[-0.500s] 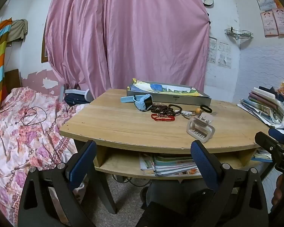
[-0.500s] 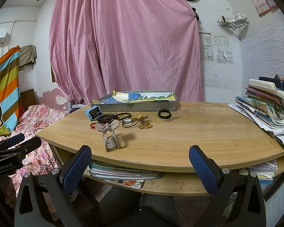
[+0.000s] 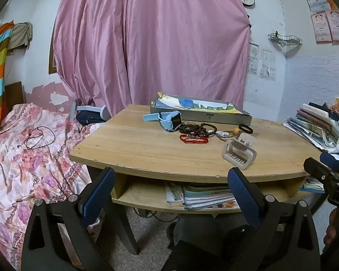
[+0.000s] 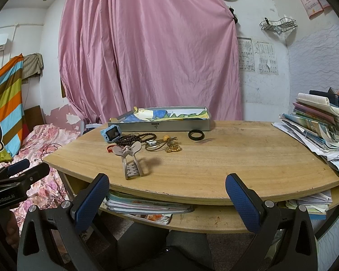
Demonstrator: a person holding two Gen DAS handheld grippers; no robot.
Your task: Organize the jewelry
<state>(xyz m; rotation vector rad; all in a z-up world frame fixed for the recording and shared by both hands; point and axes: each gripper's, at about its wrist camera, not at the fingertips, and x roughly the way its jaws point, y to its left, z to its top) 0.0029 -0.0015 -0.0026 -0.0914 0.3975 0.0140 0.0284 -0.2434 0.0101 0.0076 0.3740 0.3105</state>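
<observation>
Nothing is picked up yet. Both tongs, left gripper [image 3: 169,194] and right gripper [image 4: 167,194], gape empty before the table [image 4: 214,169]. Jewelry [image 4: 147,141] lies piled near the far tray [image 4: 160,125]; next, reach the near clip [image 4: 131,160].

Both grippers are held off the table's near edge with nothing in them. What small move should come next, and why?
Probably advance the open right gripper toward the hair claw clip: it stands nearest the table's front edge, apart from the tangled bracelets, while the tray waits behind.
</observation>
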